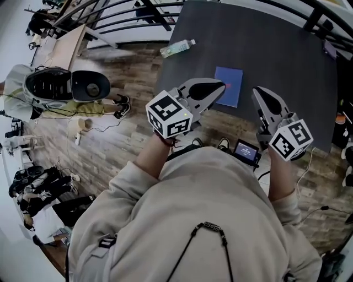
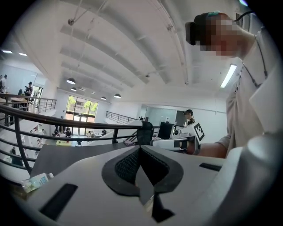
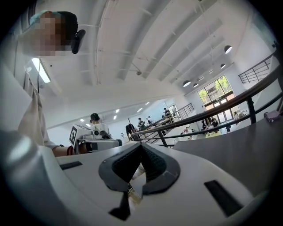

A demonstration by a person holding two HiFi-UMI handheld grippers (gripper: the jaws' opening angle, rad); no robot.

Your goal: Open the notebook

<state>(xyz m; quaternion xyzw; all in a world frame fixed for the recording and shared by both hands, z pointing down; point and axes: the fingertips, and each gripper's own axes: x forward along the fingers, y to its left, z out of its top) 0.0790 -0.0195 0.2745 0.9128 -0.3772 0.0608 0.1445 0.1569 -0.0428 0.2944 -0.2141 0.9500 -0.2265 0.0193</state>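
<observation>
Toward the near edge of the dark desk (image 1: 287, 60), about midway along it, the blue notebook (image 1: 229, 88) lies flat with its cover closed. The left gripper (image 1: 222, 86) reaches in from the near side, its tip over the notebook's left edge; from where I stand I cannot tell whether it touches the cover. Its jaws are pressed together at the tip with nothing between them. The right gripper (image 1: 258, 91) hovers just to the right of the notebook, clear of it, and its jaws are likewise closed tight and empty. Each gripper carries its marker cube at the back, above the person's wrists. A small screen device (image 1: 246, 150) sits by the desk's near edge, between the two forearms. Far off, by the desk's far left corner, a clear plastic bottle (image 1: 177, 48) lies on its side. A dark railing (image 1: 309, 16) runs beyond the far edge.
</observation>
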